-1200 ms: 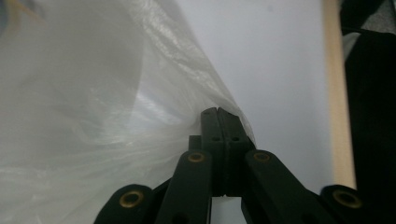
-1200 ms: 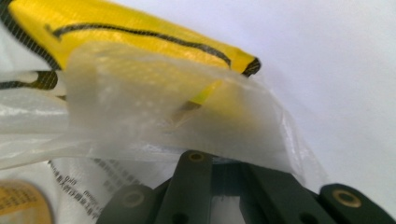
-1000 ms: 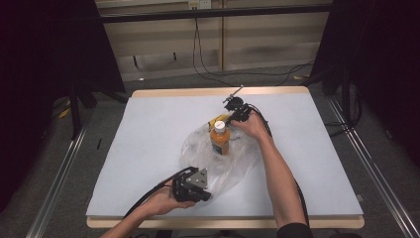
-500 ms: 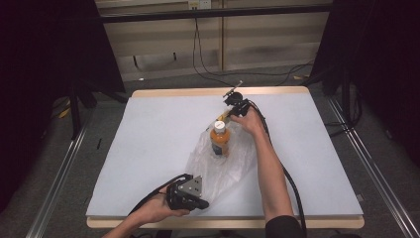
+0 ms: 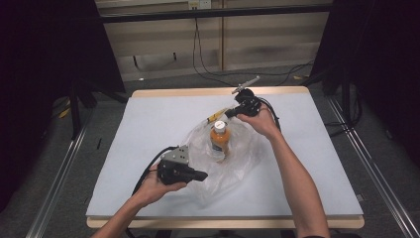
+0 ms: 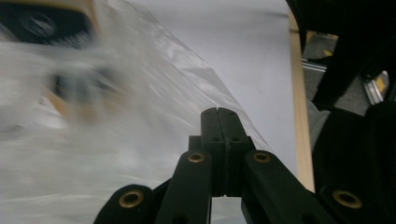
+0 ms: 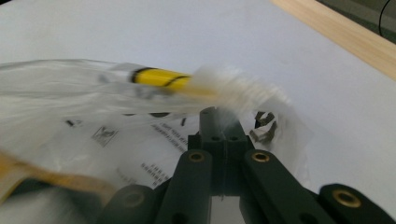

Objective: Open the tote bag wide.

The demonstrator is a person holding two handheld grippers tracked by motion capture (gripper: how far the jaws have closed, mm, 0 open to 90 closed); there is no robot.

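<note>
1. The bag (image 5: pixel 233 158), clear plastic, lies at the middle of the table (image 5: pixel 148 124).
2. The bottle (image 5: pixel 220 141), orange with a white cap, sits inside the bag near its far end.
3. The right tool (image 5: pixel 232 113) is toward the far edge, jaws clamped on the bag's far rim, beside a yellow strip (image 7: pixel 161 78).
4. The left tool (image 5: pixel 202 175) is near the near edge at the bag's near-left side, jaws together; a grip on the bag cannot be confirmed.

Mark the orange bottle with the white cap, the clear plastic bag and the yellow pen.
orange bottle with white cap (image 5: pixel 219 141), high view, orange body.
clear plastic bag (image 5: pixel 242 168), high view, crumpled right side.
yellow pen (image 7: pixel 161 78), right gripper view, yellow barrel.
</note>
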